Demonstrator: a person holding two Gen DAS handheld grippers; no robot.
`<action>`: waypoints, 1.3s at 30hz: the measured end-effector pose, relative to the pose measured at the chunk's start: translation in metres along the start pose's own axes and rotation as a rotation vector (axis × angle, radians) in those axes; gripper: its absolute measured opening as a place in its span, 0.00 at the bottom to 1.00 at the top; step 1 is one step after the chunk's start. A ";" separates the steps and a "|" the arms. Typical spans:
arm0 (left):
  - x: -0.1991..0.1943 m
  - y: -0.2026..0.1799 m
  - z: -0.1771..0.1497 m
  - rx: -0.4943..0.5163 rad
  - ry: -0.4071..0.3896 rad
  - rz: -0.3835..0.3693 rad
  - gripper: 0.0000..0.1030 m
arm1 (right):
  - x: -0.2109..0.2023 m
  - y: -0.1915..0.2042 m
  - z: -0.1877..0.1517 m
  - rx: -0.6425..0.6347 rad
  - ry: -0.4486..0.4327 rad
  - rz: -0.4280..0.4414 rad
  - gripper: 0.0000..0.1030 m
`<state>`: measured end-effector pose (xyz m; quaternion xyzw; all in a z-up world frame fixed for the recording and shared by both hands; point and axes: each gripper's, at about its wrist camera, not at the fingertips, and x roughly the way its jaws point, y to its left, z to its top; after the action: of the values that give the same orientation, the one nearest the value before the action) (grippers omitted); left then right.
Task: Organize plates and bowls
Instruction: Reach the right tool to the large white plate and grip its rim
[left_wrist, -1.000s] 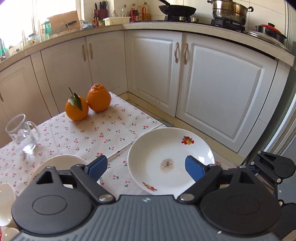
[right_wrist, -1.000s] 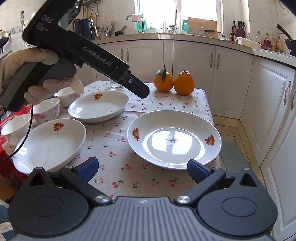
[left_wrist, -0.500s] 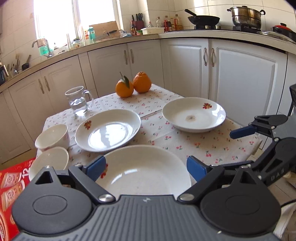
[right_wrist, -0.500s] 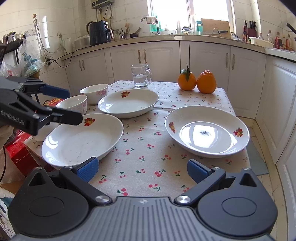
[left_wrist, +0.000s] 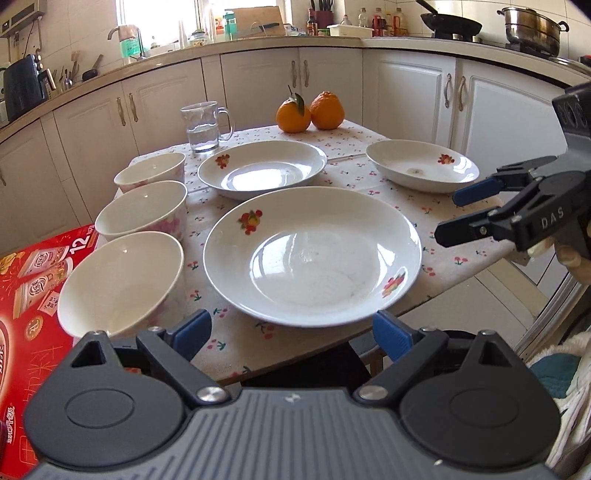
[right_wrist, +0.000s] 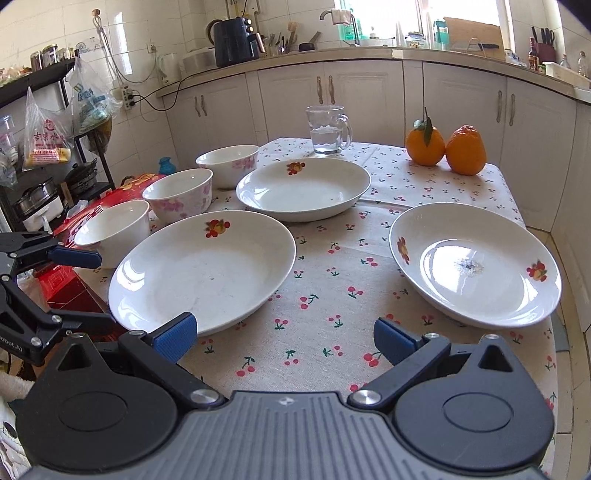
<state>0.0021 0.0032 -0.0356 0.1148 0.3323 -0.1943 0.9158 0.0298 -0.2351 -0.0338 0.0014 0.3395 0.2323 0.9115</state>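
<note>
Plates (left_wrist: 312, 254) and bowls (left_wrist: 142, 214) sat unstacked, bowls along worktop's left edge | my left gripper (left_wrist: 291, 328) had swung to nearest plate, jaws just widened, empty | my right gripper (right_wrist: 284, 334) gaped empty | stacking could begin.

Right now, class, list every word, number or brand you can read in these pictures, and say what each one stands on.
"DAS": on the right gripper arm, left wrist view.
"12": on the red box beside the table.
"oboT.AI", cut off at the frame edge: on the left gripper arm.
Chinese print on the red box and on the hanging plastic bags: too small to read.
</note>
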 end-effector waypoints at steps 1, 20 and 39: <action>0.001 0.000 -0.002 0.002 0.002 0.000 0.91 | 0.003 0.000 0.002 0.000 0.008 0.009 1.00; 0.030 0.000 -0.004 -0.021 0.027 -0.081 0.92 | 0.057 0.002 0.045 -0.118 0.235 0.196 1.00; 0.034 0.001 -0.005 -0.022 0.018 -0.071 0.94 | 0.115 0.009 0.075 -0.202 0.354 0.302 1.00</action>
<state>0.0236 -0.0040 -0.0621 0.0949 0.3465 -0.2220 0.9064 0.1485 -0.1671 -0.0455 -0.0794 0.4649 0.3952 0.7883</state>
